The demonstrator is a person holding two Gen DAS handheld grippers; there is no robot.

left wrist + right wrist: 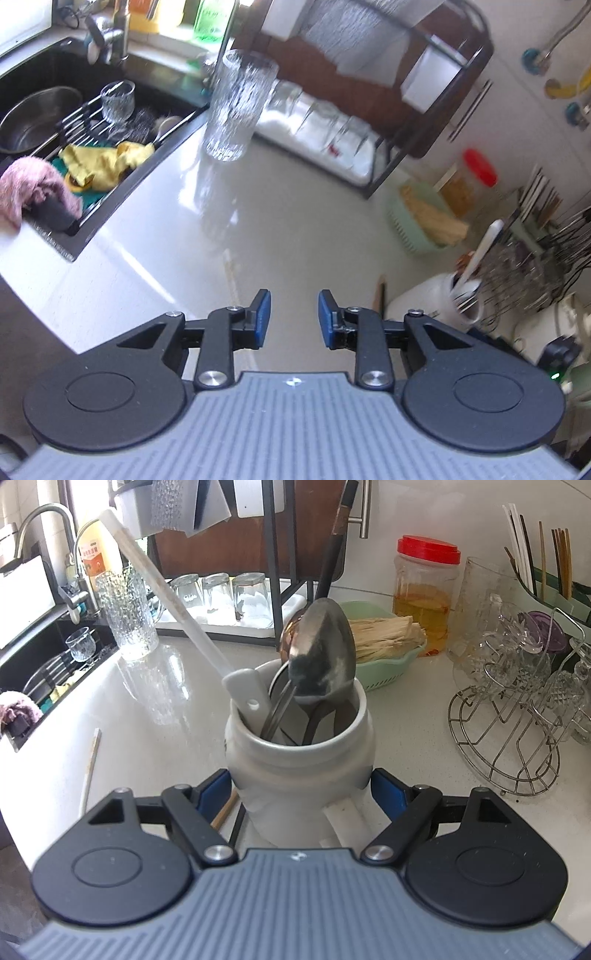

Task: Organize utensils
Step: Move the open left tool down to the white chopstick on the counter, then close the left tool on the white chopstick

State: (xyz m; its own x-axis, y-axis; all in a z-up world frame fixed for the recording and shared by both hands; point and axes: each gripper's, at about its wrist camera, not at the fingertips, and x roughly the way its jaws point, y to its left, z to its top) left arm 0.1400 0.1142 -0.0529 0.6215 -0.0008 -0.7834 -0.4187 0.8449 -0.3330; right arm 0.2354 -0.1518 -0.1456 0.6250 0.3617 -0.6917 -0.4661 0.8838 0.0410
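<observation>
The right gripper [301, 794] clamps the white ceramic holder [299, 760] low on its body, one blue pad against each side. The holder stands on the pale countertop [166, 709] and carries a large steel spoon [321, 653] bowl-up, a white-handled utensil [155, 576] leaning up to the left, a dark-handled one [334, 550] rising behind, and thin metal handles inside the mouth. Just left of the holder a wooden chopstick [90, 764] lies flat on the counter, and another wooden stick end [225, 810] pokes out beside the left pad.

The left gripper [294, 317] hangs over bare countertop with its jaws partly apart and nothing between them; the same holder shows at its right edge [436, 302].

Farther back, a green basket [380, 672] of dried strips sits behind the holder, with a red-lidded jar [424, 594] of amber liquid beyond it. To the right, a wire rack [509, 738] holds clear glassware. A tall textured glass [238, 107] stands near the sink's edge. The dark sink [44, 70] holds a steel bowl [33, 118], a small glass [117, 101], a yellow cloth [107, 162] and a pink cloth [33, 184]. At the back, upturned glasses [216, 590] rest on a white tray under a dark rack, and chopsticks [546, 561] stand in a far drainer
</observation>
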